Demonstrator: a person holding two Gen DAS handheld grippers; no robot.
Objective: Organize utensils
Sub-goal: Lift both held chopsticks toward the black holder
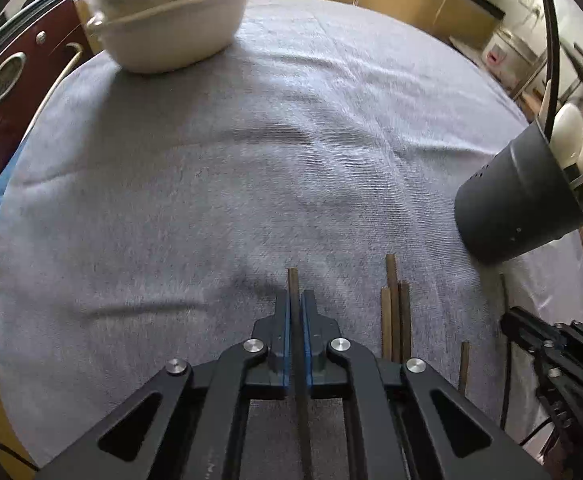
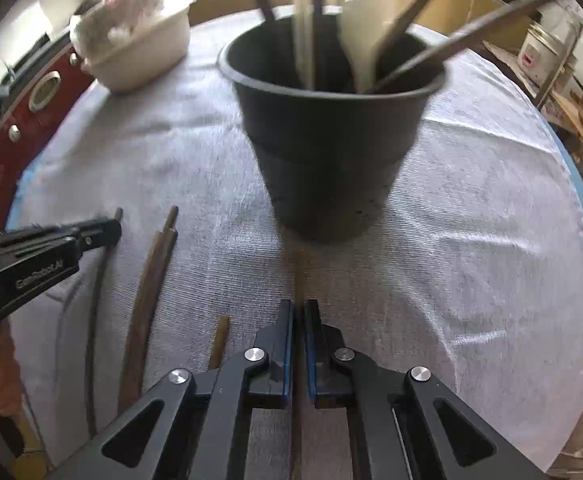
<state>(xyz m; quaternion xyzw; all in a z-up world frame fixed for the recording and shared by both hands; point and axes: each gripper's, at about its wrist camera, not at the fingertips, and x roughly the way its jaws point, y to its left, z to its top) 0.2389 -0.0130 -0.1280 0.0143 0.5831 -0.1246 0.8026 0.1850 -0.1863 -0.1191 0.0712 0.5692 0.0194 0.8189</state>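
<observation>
My left gripper (image 1: 295, 294) is shut on a dark chopstick (image 1: 293, 280) whose tip sticks out past the fingertips, low over the grey cloth (image 1: 211, 184). My right gripper (image 2: 299, 304) is shut on a brown chopstick (image 2: 301, 272) that points at the black utensil pot (image 2: 327, 152). The pot holds a white spoon (image 2: 361, 28) and several chopsticks. In the left wrist view the pot (image 1: 519, 200) stands at the right. Several loose chopsticks (image 1: 395, 312) lie on the cloth between the grippers; they also show in the right wrist view (image 2: 147, 300).
A white bowl (image 1: 171, 36) with white things in it stands at the far left of the table; it also shows in the right wrist view (image 2: 139, 52). A dark red appliance (image 1: 7, 80) stands beyond the table's left edge. Shelves (image 2: 563, 80) stand at the right.
</observation>
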